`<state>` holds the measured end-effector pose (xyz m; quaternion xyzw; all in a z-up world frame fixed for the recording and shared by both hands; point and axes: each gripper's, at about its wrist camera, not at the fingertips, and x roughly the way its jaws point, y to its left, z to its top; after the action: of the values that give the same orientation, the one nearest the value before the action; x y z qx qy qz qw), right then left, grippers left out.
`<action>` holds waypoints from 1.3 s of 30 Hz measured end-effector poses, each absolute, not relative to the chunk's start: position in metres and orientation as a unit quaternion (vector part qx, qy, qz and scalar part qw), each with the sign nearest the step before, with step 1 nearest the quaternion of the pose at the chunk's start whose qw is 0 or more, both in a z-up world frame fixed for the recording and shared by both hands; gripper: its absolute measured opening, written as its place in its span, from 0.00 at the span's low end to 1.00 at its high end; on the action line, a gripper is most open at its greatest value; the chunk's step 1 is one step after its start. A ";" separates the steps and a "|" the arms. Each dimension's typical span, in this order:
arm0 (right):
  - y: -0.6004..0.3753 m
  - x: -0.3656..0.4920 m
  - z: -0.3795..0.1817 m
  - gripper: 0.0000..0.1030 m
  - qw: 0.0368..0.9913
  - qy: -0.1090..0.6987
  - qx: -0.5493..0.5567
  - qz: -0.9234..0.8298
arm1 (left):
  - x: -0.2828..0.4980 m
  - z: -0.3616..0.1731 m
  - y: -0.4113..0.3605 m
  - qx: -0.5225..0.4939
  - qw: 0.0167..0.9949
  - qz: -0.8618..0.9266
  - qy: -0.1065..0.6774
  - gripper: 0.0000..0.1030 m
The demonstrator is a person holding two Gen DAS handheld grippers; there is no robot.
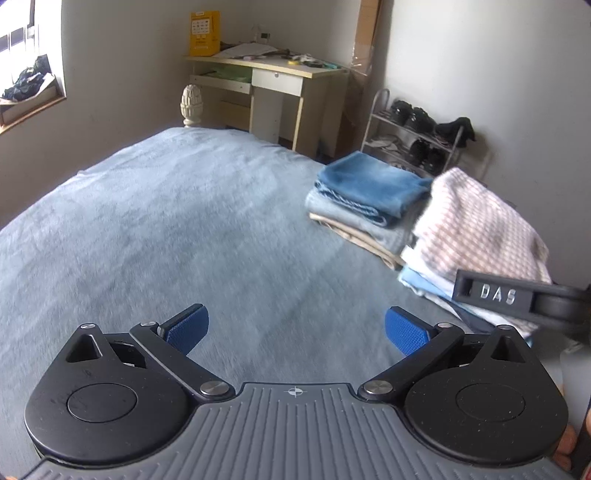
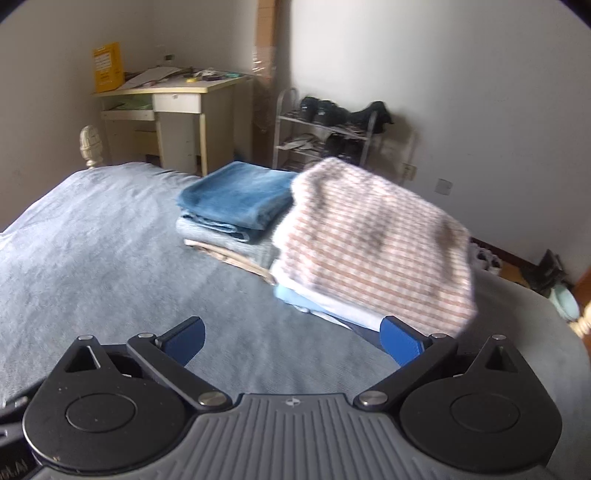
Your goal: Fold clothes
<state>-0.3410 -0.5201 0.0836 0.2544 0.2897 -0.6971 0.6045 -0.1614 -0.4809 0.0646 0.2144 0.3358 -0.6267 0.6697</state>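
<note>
A grey-blue bed cover (image 1: 166, 221) is being shown beneath a folded blue towel (image 2: 236, 195), a pink-and-white checked cloth (image 2: 373, 243), and a yellow box (image 1: 204, 33) on a cream surface (image 1: 295, 70).

Two stacks of folded clothes (image 2: 236, 206) (image 2: 373, 251), one desk (image 2: 177, 110), one shoe rack (image 2: 325, 129).

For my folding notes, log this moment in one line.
left gripper open, empty | right gripper open, empty | checked garment folded atop stack | bed
</note>
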 end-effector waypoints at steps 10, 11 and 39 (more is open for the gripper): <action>-0.496 -0.382 0.093 1.00 0.576 0.281 0.266 -0.720 | -0.198 0.071 -0.462 0.218 0.656 -0.639 0.338 1.00; -0.495 -0.387 0.094 1.00 0.574 0.280 0.269 -0.721 | -0.202 0.073 -0.460 0.219 0.656 -0.641 0.335 1.00; -0.491 -0.434 0.111 1.00 0.589 0.248 0.296 -0.710 | -0.245 0.103 -0.457 0.231 0.686 -0.615 0.315 1.00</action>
<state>-0.4342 -0.4907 0.1108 0.2960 0.2481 -0.7101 0.5887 -0.2453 -0.4569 0.1031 0.2309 0.3145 -0.6146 0.6856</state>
